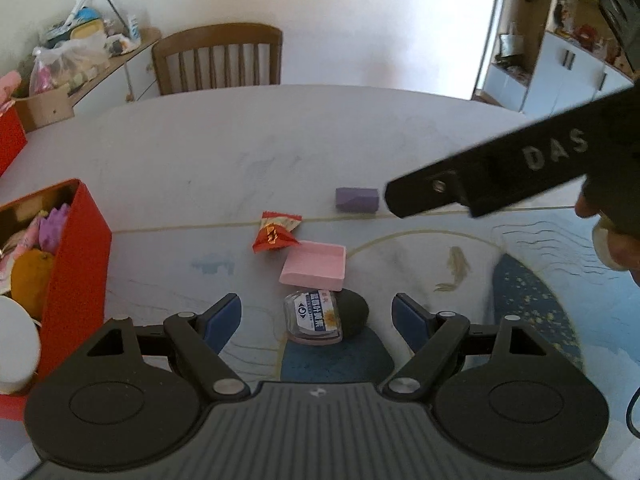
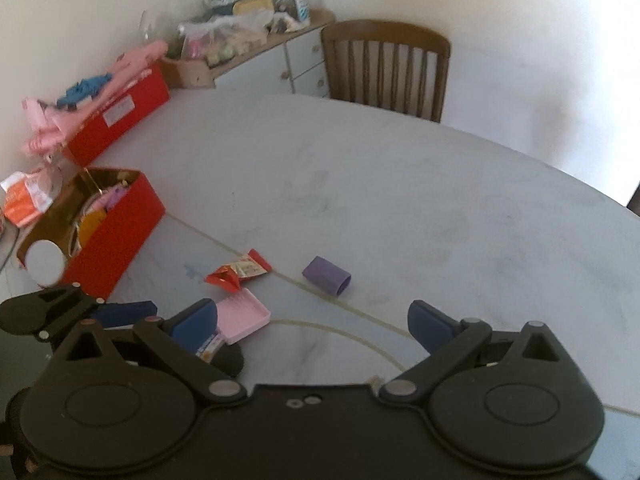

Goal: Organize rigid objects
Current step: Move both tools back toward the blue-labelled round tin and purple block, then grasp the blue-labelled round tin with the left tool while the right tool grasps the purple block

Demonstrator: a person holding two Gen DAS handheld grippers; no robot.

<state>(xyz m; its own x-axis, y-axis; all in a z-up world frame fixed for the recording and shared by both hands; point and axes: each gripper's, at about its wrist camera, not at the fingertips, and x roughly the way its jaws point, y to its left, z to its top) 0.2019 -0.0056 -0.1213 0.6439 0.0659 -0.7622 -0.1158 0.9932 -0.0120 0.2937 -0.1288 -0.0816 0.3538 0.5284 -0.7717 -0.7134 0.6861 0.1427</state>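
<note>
Left wrist view shows me both tools, left tool (image 1: 316, 312) and right tool (image 2: 312, 324), gaping and empty, red box (image 1: 76, 248) partly filled, while small jar (image 1: 314, 318), pink case (image 1: 314, 266), purple block (image 1: 357, 199) and candy wrapper (image 1: 276, 232) wait loose on the worktop (image 1: 280, 140).

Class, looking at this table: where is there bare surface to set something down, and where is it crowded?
Free: the wide stretch of table between the purple block and the chair. Crowded: the near cluster of red wrapper, pink box and small jar, and the red box on the left.
</note>
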